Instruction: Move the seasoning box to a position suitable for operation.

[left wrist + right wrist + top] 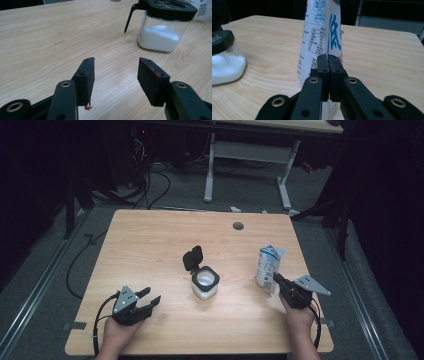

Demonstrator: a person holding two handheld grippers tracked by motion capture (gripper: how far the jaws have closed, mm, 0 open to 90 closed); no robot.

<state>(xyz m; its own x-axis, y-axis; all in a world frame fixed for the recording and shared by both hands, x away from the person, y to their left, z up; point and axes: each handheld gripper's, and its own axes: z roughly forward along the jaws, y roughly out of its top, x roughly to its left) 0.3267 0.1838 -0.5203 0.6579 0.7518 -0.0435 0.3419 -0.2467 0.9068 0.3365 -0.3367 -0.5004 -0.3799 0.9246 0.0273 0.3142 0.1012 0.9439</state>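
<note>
Right tongs (328, 75) pinched tight on the white pouch's (269, 265) near edge, pouch upright at the bench's (150, 240) right. Left tongs (116, 80) wide, empty, near-left. Open jar (205, 283) between them.

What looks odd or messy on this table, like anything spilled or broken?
Nothing is spilled. The jar of white powder stands upright with its black lid flipped open. The bag is pinched by the right gripper. One oddity: small red smudges on the left gripper pads.
</note>
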